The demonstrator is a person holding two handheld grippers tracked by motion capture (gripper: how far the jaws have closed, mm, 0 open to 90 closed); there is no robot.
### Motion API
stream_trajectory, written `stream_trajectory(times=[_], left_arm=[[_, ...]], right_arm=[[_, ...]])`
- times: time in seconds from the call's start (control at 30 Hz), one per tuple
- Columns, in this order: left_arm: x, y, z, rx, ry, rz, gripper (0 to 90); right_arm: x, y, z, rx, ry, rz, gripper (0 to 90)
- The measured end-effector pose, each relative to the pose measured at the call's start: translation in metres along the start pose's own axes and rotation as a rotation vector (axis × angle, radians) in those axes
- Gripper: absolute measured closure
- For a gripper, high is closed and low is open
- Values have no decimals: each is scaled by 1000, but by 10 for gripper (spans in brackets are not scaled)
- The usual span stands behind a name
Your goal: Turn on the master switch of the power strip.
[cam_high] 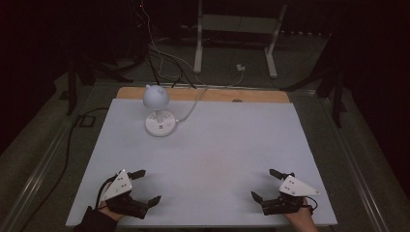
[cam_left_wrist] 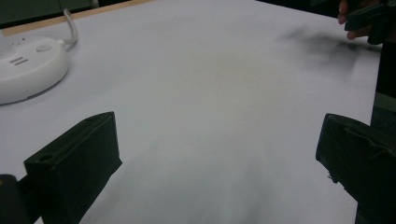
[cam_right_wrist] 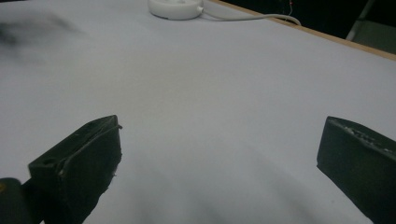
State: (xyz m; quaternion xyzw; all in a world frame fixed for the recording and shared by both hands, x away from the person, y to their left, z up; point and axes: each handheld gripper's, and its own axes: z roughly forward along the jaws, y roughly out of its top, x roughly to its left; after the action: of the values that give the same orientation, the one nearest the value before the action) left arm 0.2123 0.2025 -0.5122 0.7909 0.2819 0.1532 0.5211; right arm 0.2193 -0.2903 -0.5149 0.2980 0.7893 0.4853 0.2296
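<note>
Your left gripper (cam_high: 145, 185) rests at the near left of the counter (cam_high: 217, 159), jaws spread wide with nothing between them; your right gripper (cam_high: 269, 184) mirrors it at the near right, equally spread and empty. That looks like a ready stance, both tools parked low and well apart from the work. The small desk lamp (cam_high: 157, 107) stands at the far left, nearer your left gripper: a smooth, rounded white head with two little ears, on a short stem over a round, glossy plastic base (cam_left_wrist: 28, 70) with buttons. Its white cable (cam_high: 196, 101) trails off the far edge. The counter's cover is matte, pale and flat
</note>
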Motion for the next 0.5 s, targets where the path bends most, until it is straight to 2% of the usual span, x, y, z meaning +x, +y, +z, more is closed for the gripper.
stream_trajectory(times=[0.13,0.23,0.5], left_arm=[[-1,0,0,2,-7,3,2],[-1,0,1,4,-9,3,2],[-3,1,5,14,-18,10,2]], right_arm=[[-1,-1,0,0,10,-3,0],[-1,0,-1,-11,10,-25,0],[-1,1,0,-2,37,-13,0]])
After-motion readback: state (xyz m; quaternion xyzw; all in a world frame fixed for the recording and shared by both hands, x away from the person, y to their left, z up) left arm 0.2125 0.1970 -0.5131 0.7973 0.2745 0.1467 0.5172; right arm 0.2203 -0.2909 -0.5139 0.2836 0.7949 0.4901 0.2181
